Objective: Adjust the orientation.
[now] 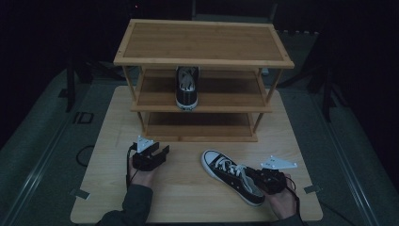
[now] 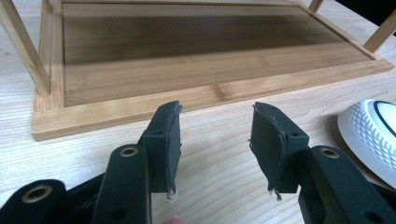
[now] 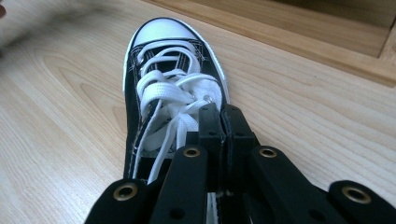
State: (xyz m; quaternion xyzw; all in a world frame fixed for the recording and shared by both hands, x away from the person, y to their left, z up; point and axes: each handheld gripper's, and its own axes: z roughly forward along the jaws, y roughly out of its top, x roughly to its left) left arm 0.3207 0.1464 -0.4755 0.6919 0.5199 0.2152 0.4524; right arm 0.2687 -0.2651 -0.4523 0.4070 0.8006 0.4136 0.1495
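Both hands low in high view: left gripper (image 1: 159, 151) empty, right gripper (image 1: 256, 175) at sneaker (image 1: 230, 174) on table (image 1: 188, 197), before rack (image 1: 202, 84). Left gripper view: jaws spread (nothing between). Right gripper view: jaws clenched on sneaker's side wall.

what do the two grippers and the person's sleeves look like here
Both the left gripper and the right gripper are black two-jaw tools, each topped by a pale grey three-cornered plate. Brass-coloured rivets dot their black arms, and the flat pads look worn at the edges. A thin dark cable trails from each. The left sleeve is dark grey.
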